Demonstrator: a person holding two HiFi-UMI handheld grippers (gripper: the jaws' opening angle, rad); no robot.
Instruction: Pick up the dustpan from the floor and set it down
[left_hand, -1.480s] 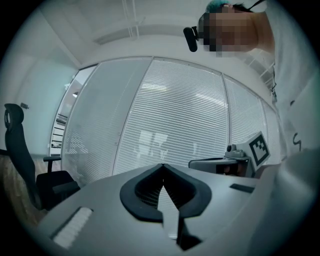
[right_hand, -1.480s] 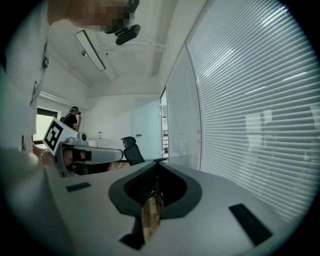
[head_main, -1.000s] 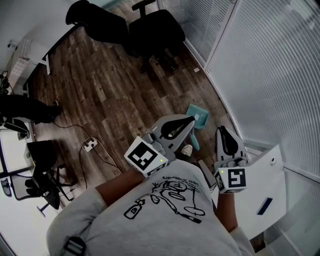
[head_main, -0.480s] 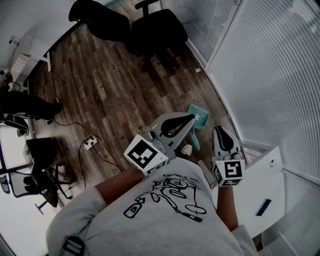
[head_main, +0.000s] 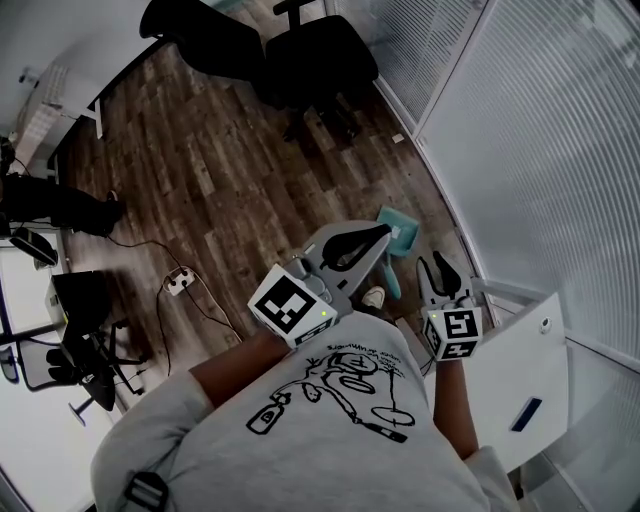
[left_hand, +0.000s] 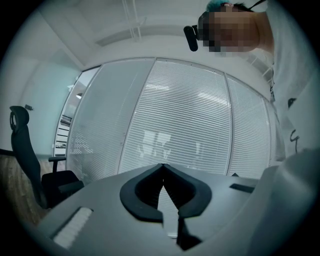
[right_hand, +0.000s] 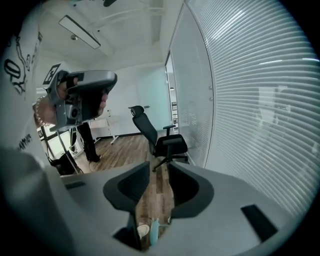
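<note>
The teal dustpan (head_main: 399, 231) lies on the wooden floor by the glass wall, its handle (head_main: 389, 282) pointing toward me. In the right gripper view only the handle (right_hand: 154, 231) shows, low between the jaws. My right gripper (head_main: 441, 272) hangs above and to the right of the handle. Its jaws are opening, with only air between them (right_hand: 159, 169). My left gripper (head_main: 383, 238) is held level, overlapping the dustpan in the head view. It is shut and empty, tips touching (left_hand: 162, 165) and pointing at the blinds.
Two black office chairs (head_main: 318, 60) stand at the far end of the floor. A power strip with cables (head_main: 180, 288) lies at the left. My shoe (head_main: 374, 298) is next to the handle. A glass wall with blinds (head_main: 540, 150) runs along the right, with a white panel (head_main: 528, 375) below it.
The right gripper has sunk toward the floor and its jaws have parted from shut. The left gripper has stayed where it was.
</note>
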